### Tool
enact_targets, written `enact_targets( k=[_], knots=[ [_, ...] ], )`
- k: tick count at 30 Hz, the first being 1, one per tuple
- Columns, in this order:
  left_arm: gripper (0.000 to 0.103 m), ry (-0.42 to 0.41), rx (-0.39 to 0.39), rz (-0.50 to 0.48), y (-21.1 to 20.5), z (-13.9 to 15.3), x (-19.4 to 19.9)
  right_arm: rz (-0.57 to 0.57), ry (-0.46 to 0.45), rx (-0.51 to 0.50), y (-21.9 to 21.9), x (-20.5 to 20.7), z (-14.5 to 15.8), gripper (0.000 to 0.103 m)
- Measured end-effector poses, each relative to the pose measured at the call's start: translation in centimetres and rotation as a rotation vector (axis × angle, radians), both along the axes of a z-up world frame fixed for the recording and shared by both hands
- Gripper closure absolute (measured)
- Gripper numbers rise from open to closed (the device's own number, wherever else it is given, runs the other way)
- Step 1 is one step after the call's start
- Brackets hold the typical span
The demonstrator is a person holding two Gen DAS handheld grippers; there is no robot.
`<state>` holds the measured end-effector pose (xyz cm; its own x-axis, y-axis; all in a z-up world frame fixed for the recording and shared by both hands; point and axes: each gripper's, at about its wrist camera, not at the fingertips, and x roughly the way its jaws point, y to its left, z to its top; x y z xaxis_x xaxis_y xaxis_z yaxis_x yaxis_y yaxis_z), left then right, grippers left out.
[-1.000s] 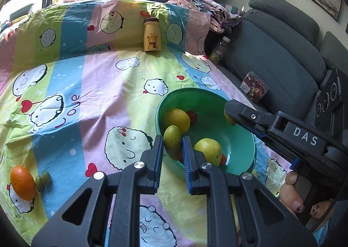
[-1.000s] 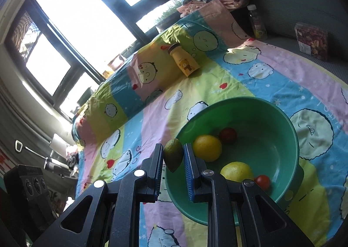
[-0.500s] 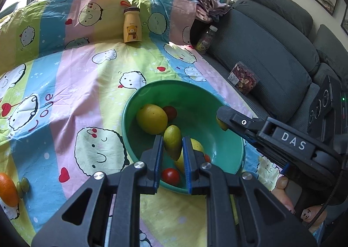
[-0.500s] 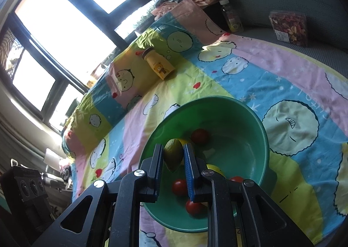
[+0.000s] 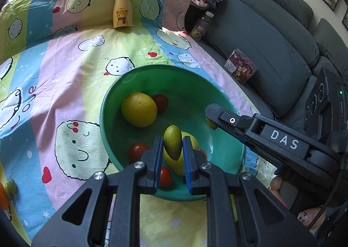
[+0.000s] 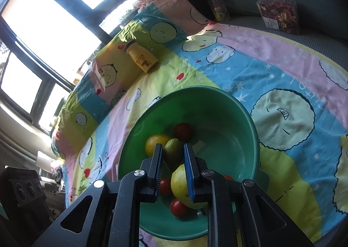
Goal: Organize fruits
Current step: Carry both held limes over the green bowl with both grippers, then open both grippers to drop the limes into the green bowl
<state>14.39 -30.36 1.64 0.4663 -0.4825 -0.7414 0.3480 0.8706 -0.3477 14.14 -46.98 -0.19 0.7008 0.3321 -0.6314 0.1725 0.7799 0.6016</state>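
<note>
Green bowl [image 5: 104, 116] rests on the cartoon-print cloth [image 5: 65, 77], holding two lemons and several tomatoes [image 5: 159, 101]. Left gripper [image 5: 172, 149] pinches a small green fruit [image 5: 172, 143] above the bowl's interior. Right gripper [image 6: 173, 157] likewise clamps a second green fruit [image 6: 173, 152] over the bowl. An orange [image 5: 2, 195] lies on the cloth, well apart.
</note>
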Motion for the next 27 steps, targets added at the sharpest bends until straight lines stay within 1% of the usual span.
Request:
enact_targets(
  k=[7, 27],
  knots=[
    [0.085, 0.027, 0.001, -0.003, -0.3, -0.8, 0.6, -0.017, 0.039, -0.013, -0.3, 0.4, -0.7, 0.082],
    [0.085, 0.062, 0.014, 0.009, -0.9, -1.9, 1.4, -0.044, 0.078, -0.056, -0.4, 0.7, -1.2, 0.082]
  ],
)
